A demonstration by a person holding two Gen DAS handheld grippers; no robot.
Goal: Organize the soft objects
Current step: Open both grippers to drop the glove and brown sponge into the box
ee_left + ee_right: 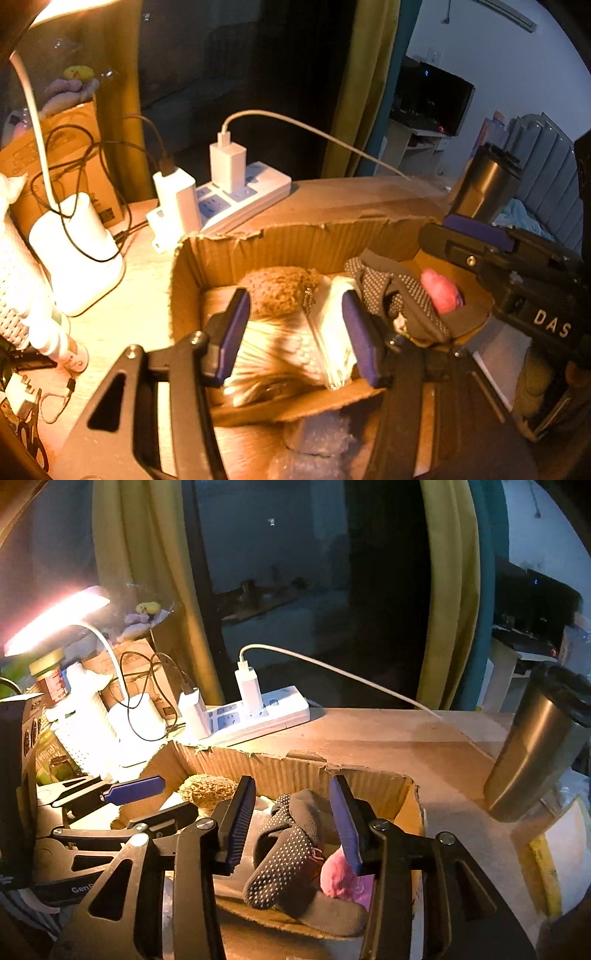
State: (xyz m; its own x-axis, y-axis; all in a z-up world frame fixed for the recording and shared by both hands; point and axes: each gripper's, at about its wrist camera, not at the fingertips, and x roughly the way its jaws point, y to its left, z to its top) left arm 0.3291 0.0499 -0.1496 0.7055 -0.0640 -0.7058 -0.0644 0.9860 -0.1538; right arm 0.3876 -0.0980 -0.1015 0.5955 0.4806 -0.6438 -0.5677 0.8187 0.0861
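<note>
Black linkage arms and purple-padded fingers of the left tool (295, 336) fill the foreground of the left wrist view, the fingers standing apart over an open brown cardboard box (295, 240) and gripping nothing. Between and below them lies a white ribbed soft item (280, 354); beyond it sits a fuzzy tan plush lump (280, 291). To the right inside the same box lie dark grey socks with white grip dots (391, 295) and a small pink fluffy object (441, 291), near the right tool, which reaches in from the right edge. Behind the box on the table (147, 295) are a white power strip (243, 192) with two white chargers plugged in, a white desk lamp base (77, 254), and a dark metal tumbler (484, 184). In the right wrist view, the right tool (291, 823) is nearest, its purple-padded fingers spread wide above the box (295, 768) and holding nothing. The dotted grey socks (288, 853) lie between and below the fingers, and the pink fluffy object (338, 877) rests beside the right finger; whether it touches the pad I cannot tell. The left tool (147, 801) enters from the left with its fingers apart, beside the tan plush lump (207, 788). The power strip (258, 712), the lit lamp (55, 620) and the tumbler (532, 749) stand behind.
</note>
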